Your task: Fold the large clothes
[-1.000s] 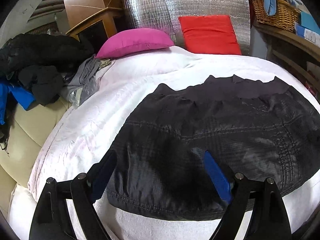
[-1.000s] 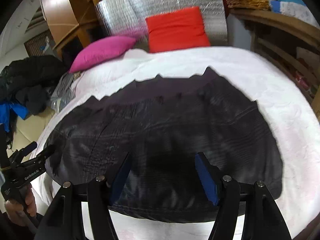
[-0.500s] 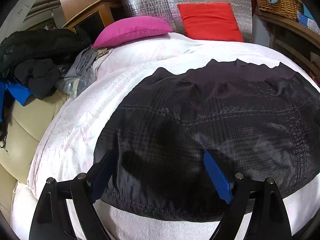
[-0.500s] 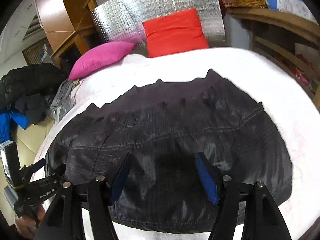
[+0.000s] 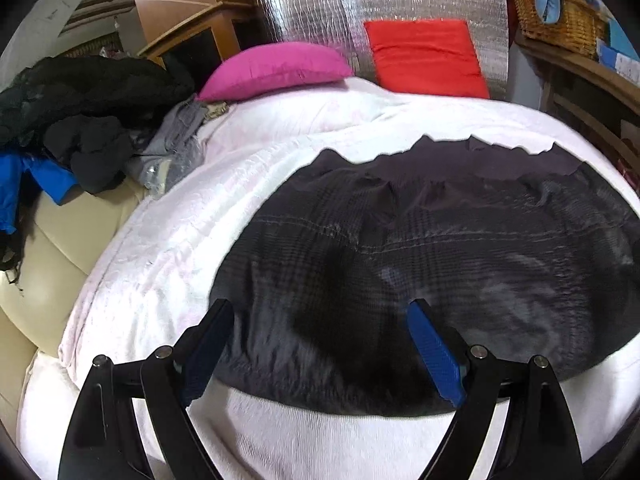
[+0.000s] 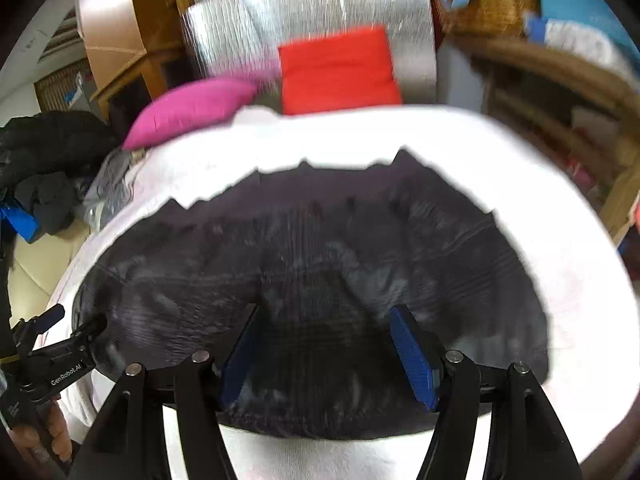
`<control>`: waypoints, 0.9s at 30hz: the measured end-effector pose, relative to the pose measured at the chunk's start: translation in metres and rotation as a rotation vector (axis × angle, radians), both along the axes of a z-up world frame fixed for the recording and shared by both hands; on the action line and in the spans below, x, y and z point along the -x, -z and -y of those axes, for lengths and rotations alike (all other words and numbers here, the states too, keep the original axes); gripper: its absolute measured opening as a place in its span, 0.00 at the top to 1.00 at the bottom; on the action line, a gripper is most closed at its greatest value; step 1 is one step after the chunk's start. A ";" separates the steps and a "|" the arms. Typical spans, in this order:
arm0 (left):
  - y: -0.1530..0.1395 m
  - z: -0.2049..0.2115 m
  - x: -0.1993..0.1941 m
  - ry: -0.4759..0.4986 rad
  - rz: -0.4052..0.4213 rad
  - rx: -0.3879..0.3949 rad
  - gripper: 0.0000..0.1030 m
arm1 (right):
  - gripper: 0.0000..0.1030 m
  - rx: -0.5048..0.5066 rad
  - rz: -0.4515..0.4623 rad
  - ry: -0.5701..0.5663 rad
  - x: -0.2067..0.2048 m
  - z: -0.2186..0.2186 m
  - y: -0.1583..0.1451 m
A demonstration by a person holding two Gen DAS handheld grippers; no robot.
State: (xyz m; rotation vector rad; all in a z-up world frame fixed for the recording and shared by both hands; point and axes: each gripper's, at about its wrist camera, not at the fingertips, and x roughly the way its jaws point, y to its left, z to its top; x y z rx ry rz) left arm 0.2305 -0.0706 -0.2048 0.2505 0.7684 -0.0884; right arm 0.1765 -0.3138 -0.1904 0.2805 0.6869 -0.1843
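Observation:
A large black checked garment (image 5: 420, 256) lies spread flat on the white bed cover (image 5: 248, 184), with its jagged dark band at the far side. My left gripper (image 5: 320, 344) is open and empty, hovering over the garment's near left edge. My right gripper (image 6: 326, 344) is open and empty over the garment's (image 6: 320, 264) near middle. The left gripper also shows at the lower left of the right wrist view (image 6: 76, 326), at the garment's left edge.
A pink pillow (image 5: 276, 68) and a red cushion (image 5: 424, 56) lean at the head of the bed against a silver foil panel (image 5: 360, 4). A pile of dark and blue clothes (image 5: 80, 128) lies on the left. Wooden shelves with a wicker basket (image 5: 556, 20) stand on the right.
Both grippers have drifted slightly over the garment's near edge and stay open. The right wrist view is now blurred by motion. The garment lies as before.

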 end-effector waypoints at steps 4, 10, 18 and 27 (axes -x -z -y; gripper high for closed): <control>-0.021 -0.003 0.021 -0.022 0.028 0.017 0.12 | 0.32 0.055 0.038 0.023 0.030 -0.008 -0.024; -0.070 -0.006 0.061 -0.044 0.131 0.017 0.08 | 0.32 0.131 0.091 0.039 0.077 -0.025 -0.064; -0.143 -0.020 0.115 -0.076 0.260 0.094 0.05 | 0.28 0.177 0.145 0.050 0.139 -0.051 -0.119; -0.196 -0.024 0.183 -0.076 0.410 0.068 0.01 | 0.26 0.158 0.207 0.079 0.195 -0.064 -0.164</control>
